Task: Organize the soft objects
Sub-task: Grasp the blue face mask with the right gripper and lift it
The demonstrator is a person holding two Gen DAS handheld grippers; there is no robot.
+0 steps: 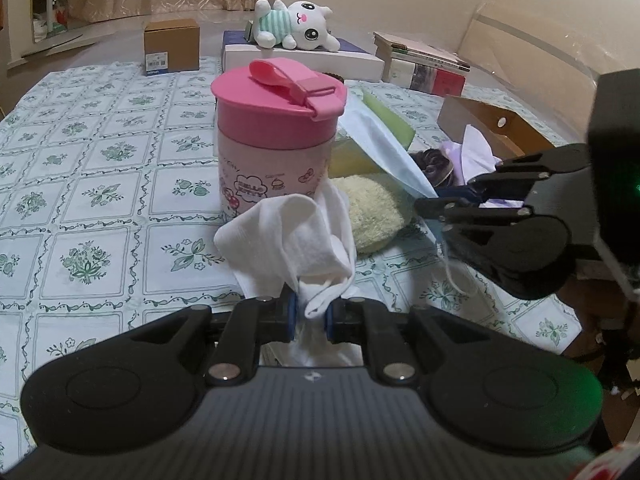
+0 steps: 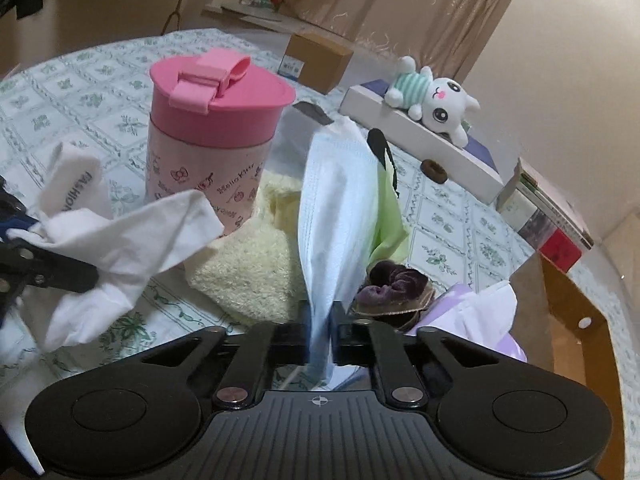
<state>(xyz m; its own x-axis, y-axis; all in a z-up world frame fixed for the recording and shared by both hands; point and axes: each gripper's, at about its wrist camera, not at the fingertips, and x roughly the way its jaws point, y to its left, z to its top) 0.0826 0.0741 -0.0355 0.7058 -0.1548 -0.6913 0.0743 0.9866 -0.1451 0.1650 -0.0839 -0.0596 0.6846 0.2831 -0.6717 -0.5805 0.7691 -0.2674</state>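
My left gripper [image 1: 311, 316] is shut on a white sock [image 1: 298, 236], which bunches up above the pads and hangs below them. The same sock [image 2: 120, 240] shows at the left of the right wrist view, with the left gripper's black fingers [image 2: 48, 272] under it. My right gripper [image 2: 320, 340] is shut on a light blue face mask [image 2: 336, 208] that rises from between its pads. From the left wrist view the right gripper [image 1: 430, 205] comes in from the right with the mask [image 1: 384, 148] in its tips. A yellow fuzzy cloth [image 1: 374, 208] lies on the table behind the sock.
A pink lidded cup [image 1: 276, 136] stands mid-table on the floral tablecloth [image 1: 100, 184]. A purple scrunchie [image 2: 394, 284], a green cloth [image 2: 390, 216] and a lilac-and-white fabric [image 2: 480, 312] lie by an open cardboard box [image 1: 492, 124]. A plush toy [image 1: 298, 24] rests on a white box, with books [image 1: 424, 62] at right.
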